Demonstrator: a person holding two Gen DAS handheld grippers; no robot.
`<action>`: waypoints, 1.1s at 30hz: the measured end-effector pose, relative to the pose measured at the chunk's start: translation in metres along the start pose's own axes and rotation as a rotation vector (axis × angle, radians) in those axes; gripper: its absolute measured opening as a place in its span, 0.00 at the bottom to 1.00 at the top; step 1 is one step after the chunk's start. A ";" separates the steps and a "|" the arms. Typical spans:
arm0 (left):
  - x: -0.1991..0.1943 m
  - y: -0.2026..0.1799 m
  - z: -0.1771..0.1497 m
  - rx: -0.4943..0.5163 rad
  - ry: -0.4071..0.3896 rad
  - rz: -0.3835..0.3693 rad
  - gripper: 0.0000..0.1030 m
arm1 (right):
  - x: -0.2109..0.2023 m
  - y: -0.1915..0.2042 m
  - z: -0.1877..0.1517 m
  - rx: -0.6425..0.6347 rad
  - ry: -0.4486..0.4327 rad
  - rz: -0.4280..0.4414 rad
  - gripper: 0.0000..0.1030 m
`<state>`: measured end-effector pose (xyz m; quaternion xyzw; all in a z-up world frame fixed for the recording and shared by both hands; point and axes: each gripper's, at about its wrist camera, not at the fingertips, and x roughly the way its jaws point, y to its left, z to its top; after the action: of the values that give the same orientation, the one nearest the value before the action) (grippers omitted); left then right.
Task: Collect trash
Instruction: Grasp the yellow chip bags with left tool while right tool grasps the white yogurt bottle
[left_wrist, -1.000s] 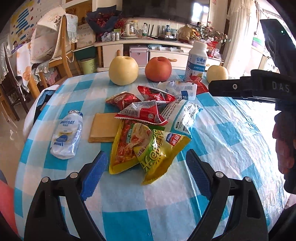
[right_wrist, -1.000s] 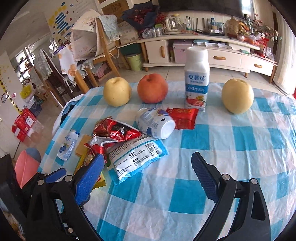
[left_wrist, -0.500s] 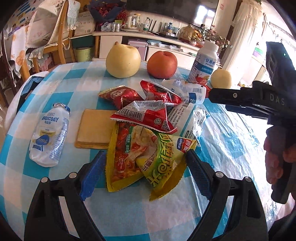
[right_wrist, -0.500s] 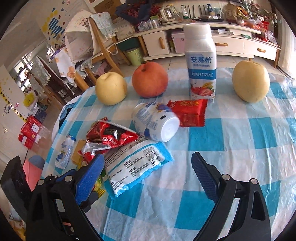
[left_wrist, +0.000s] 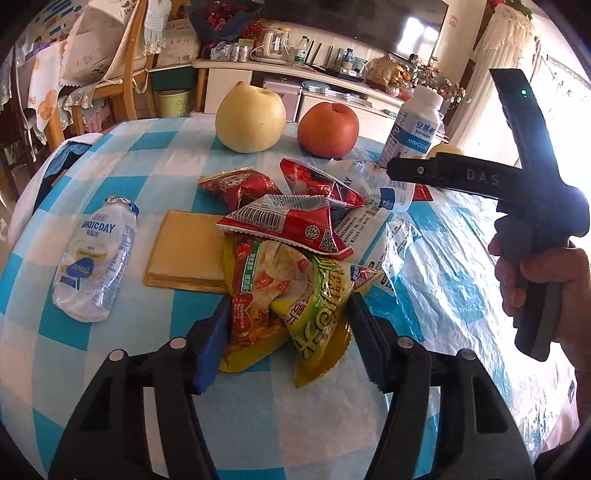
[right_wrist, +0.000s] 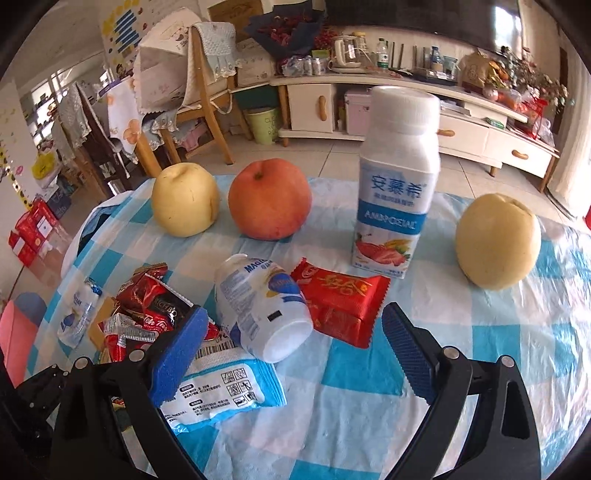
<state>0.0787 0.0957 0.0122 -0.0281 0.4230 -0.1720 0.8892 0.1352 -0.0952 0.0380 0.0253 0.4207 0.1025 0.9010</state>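
Observation:
A pile of wrappers lies on the blue checked table (left_wrist: 92, 354). My left gripper (left_wrist: 286, 339) is open, its jaws on either side of a yellow snack bag (left_wrist: 273, 295) that has a red wrapper (left_wrist: 288, 225) on top. My right gripper (right_wrist: 293, 354) is open just in front of a tipped white yogurt bottle (right_wrist: 264, 310), with a red candy wrapper (right_wrist: 341, 299) beside the bottle and a blue-white pouch (right_wrist: 218, 391) under the left jaw. A crushed bottle (left_wrist: 92, 258) lies at the left.
Two pears (right_wrist: 184, 199) (right_wrist: 496, 240), an apple (right_wrist: 269, 199) and an upright yogurt bottle (right_wrist: 397, 181) stand at the table's far side. A tan pad (left_wrist: 186, 251) lies left of the pile. The right tool and hand (left_wrist: 535, 229) show in the left view.
Both grippers have moved forward and down toward the pile. The left jaws now straddle the yellow bag and have narrowed. The right gripper has come closer to the tipped bottle.

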 end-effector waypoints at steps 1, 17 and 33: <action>-0.001 0.000 -0.001 -0.008 -0.003 0.000 0.56 | 0.004 0.005 0.001 -0.026 -0.003 -0.003 0.91; -0.012 0.016 -0.013 -0.146 -0.035 -0.065 0.39 | 0.025 0.029 -0.007 -0.253 -0.002 -0.086 0.50; -0.037 0.017 -0.032 -0.143 -0.035 -0.080 0.33 | -0.015 0.047 -0.033 -0.268 0.041 -0.094 0.22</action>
<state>0.0373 0.1271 0.0162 -0.1114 0.4171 -0.1760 0.8847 0.0933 -0.0535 0.0342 -0.1173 0.4225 0.1159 0.8912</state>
